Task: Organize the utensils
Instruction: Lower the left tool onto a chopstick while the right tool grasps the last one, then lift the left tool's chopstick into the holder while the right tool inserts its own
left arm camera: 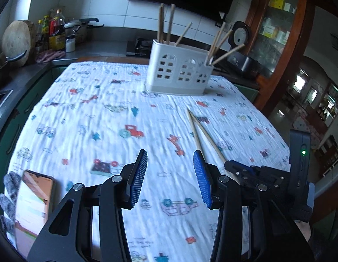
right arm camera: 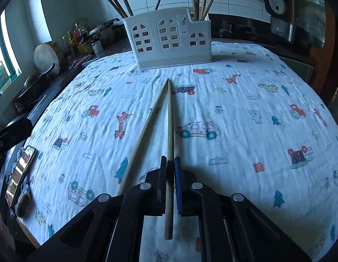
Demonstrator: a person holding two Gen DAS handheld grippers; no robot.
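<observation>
Right gripper (right arm camera: 170,163) is clamped on one chopstick (right arm camera: 169,131), its black and blue pads pressed against the stick's sides near the thick end, which sticks out behind the pads toward the camera. That chopstick runs forward over the patterned cloth (right arm camera: 234,100) with its thin tip pointing at the white holder (right arm camera: 169,41). A second chopstick (right arm camera: 145,128) lies on the cloth just to the left of the held one; the two tips nearly meet at the far end and the sticks spread apart toward the gripper (a narrow V shape). This second stick is outside the pads and I cannot tell whether it touches the gripper body. Left gripper (left arm camera: 170,174) hovers over the cloth with its blue pads standing apart and nothing between them. From the left wrist view the pair of chopsticks (left arm camera: 201,131) lies ahead and to the right of it, and the right gripper's black body (left arm camera: 252,172) is at their near end. The white holder stands upright at the far side of the counter (left arm camera: 92,59), on the cloth, with several chopsticks (left arm camera: 166,24) leaning in its left compartment and more in its right one. A phone (left arm camera: 33,200) rests at the near left edge of the cloth, beside a grey glove (left arm camera: 7,196).
</observation>
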